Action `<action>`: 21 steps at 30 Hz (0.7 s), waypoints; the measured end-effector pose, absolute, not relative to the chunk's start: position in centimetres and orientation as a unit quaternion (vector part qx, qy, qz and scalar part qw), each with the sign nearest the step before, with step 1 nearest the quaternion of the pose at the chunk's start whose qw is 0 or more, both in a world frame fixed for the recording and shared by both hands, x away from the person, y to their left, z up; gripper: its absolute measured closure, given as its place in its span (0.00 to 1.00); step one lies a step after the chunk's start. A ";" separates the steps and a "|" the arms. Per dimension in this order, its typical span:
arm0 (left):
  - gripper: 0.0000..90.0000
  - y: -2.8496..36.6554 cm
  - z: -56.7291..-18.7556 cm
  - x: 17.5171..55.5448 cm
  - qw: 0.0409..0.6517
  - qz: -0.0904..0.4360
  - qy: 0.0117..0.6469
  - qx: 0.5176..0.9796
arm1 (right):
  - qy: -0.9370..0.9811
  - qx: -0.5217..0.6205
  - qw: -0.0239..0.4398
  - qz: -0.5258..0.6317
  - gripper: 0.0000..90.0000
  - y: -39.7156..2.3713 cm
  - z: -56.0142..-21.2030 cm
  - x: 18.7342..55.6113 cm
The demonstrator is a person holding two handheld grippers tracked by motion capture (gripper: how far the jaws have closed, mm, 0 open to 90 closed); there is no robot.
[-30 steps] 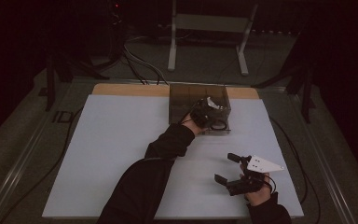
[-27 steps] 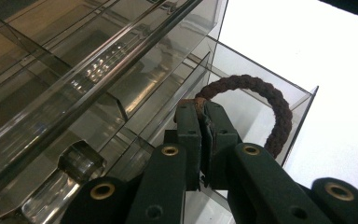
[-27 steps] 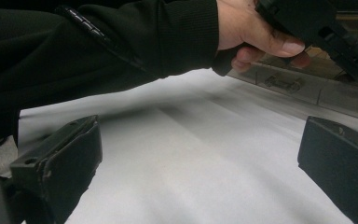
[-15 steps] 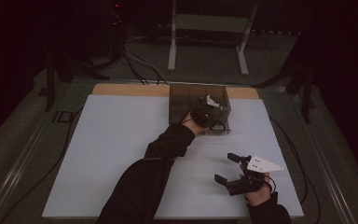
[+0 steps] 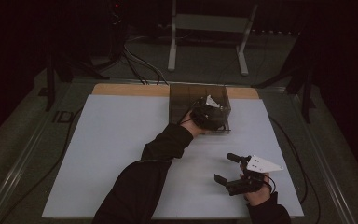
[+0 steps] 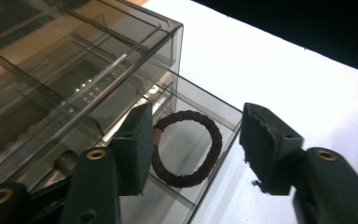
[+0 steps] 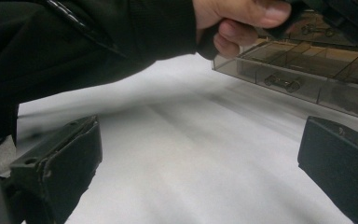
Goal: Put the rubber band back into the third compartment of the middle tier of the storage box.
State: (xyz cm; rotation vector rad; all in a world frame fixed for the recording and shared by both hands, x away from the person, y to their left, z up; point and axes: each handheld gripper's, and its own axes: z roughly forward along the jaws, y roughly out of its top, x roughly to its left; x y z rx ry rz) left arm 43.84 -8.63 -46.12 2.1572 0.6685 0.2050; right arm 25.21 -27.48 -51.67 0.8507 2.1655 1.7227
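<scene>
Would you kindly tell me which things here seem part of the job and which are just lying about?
Likely part of the job:
- left gripper, fingers open over the drawer
- brown hair tie lying in the pulled-out drawer
- smoky clear drawer box

Just about:
- right gripper, open, low over the white table
- small dark item in another compartment

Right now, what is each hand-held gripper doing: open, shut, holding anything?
Left hand-held gripper: open, empty, over the hair tie in the drawer.
Right hand-held gripper: open, empty, above the table.
</scene>
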 end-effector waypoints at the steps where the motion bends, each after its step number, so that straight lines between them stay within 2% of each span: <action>1: 0.45 -8.5 -45.9 43.7 0.423 0.085 0.268 0.861 | 0.743 0.292 0.123 0.590 0.00 -27.5 -51.7 25.2; 6: 0.32 -8.0 -45.1 43.2 0.430 0.074 0.262 0.861 | 0.743 0.292 0.124 0.589 0.00 -27.4 -51.7 25.2; 15: 0.17 -6.9 -43.8 42.3 0.434 0.071 0.258 0.860 | 0.745 0.293 0.125 0.587 0.00 -27.3 -51.8 25.3; 21: 0.02 -6.0 -43.0 42.1 0.444 0.043 0.246 0.860 | 0.745 0.292 0.126 0.587 0.00 -27.3 -51.8 25.3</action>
